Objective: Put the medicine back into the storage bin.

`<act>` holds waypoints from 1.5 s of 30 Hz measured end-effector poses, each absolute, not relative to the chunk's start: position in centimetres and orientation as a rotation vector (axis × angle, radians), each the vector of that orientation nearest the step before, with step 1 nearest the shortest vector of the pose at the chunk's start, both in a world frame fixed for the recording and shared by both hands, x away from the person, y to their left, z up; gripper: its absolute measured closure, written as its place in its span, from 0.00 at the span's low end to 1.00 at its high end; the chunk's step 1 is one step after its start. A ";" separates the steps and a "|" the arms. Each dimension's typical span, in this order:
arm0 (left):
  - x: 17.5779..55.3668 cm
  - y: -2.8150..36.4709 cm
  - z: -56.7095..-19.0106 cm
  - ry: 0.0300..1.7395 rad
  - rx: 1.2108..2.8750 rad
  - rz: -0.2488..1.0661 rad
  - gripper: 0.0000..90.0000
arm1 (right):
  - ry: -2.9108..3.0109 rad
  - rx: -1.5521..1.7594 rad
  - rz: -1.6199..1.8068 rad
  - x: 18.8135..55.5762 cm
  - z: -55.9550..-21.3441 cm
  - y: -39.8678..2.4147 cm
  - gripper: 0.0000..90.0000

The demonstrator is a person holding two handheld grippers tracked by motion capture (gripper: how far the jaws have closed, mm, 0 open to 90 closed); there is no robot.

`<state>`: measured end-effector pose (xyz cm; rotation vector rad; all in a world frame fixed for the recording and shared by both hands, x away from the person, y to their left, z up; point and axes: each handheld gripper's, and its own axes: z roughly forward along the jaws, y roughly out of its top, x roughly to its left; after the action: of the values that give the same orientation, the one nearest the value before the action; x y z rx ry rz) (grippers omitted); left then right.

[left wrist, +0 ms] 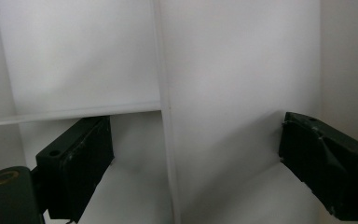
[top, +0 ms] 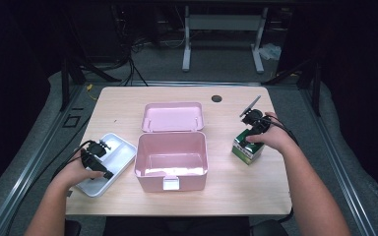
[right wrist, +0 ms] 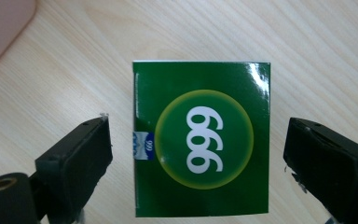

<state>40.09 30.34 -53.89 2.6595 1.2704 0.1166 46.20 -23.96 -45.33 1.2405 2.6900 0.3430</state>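
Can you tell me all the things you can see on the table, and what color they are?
Table: one, light wood, under everything.
Storage box: one, pink, lid open, middle of the table, nothing visible inside.
Divided tray: one, white, left of the pink box.
Small carton: one, green with white 999 on top, right of the pink box.
Round cap: one, dark, far edge of the table.
Left gripper: one, black, jaws open over the tray.
Right gripper: one, black, jaws open either side of the carton, not pressing it.
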 end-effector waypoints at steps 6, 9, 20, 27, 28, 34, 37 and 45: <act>40.1 30.3 -53.9 1.270 2.661 0.116 0.10 | 2.724 1.266 0.298 47.1 -45.7 -24.2 0.08; 40.1 30.3 -53.9 1.270 2.660 0.116 0.10 | 2.739 1.267 0.266 47.3 -45.9 -24.2 0.08; 40.1 30.3 -53.9 1.270 2.660 0.116 0.10 | 2.805 1.260 0.224 47.9 -46.6 -24.0 0.14; 40.1 30.3 -53.9 1.269 2.661 0.116 0.10 | 2.813 1.262 0.215 47.9 -46.8 -24.1 0.15; 40.1 30.3 -53.9 1.271 2.659 0.116 0.10 | 2.812 1.269 0.211 47.9 -46.9 -24.1 0.15; 40.1 30.3 -53.9 1.270 2.660 0.116 0.10 | 2.810 1.275 0.198 48.0 -47.3 -24.0 0.15; 40.1 30.3 -53.9 1.271 2.660 0.117 0.10 | 2.814 1.275 0.201 48.0 -47.3 -24.0 0.16; 40.1 30.3 -53.9 1.272 2.659 0.116 0.10 | 2.808 1.275 0.206 47.9 -46.7 -24.0 0.17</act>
<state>40.08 30.34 -53.88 2.6593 1.2719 0.1161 47.93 -24.05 -46.74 1.2750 2.8085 0.2055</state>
